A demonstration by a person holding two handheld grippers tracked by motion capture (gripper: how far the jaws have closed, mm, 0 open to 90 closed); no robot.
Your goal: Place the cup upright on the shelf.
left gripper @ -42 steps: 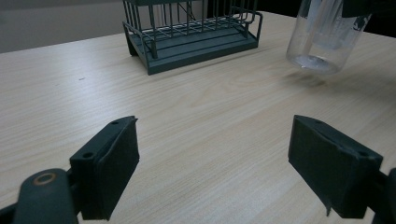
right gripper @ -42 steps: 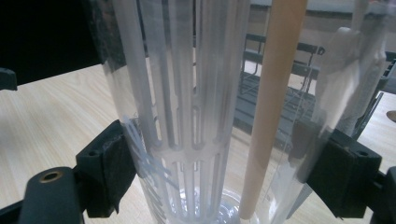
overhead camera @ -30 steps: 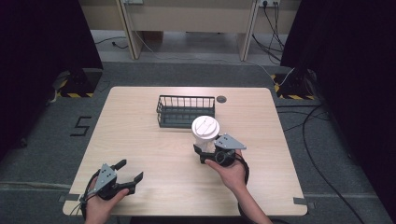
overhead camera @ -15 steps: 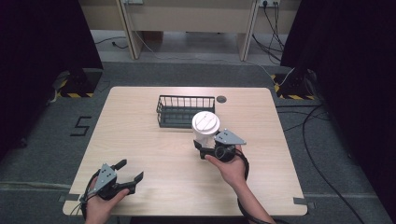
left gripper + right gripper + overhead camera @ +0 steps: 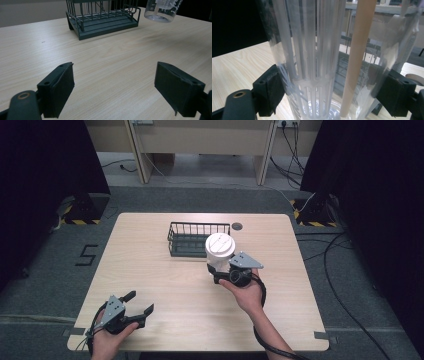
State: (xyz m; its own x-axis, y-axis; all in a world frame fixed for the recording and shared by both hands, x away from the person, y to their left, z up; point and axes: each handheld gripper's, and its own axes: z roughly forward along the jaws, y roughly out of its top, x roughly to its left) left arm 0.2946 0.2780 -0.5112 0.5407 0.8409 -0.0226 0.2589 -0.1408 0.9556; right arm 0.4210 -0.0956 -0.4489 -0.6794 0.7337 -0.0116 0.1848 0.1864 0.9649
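A clear plastic container with a white lid hangs above the table, just in front of the dark wire basket. My right gripper is shut on its lower body. In the right gripper view both pads press the clear wall of the container, which holds a white ribbed insert and a tan stick. My left gripper rests open near the table's front left corner. In the left gripper view my left gripper has its jaws wide apart over bare wood, with the basket and the container's base farther off.
The light wooden table has a round cable hole behind the basket. Cables run on the floor to the right of the table. Dark curtains stand at both sides.
My right gripper has carried the container a little up and away, toward the basket. The left gripper has stayed where it was.
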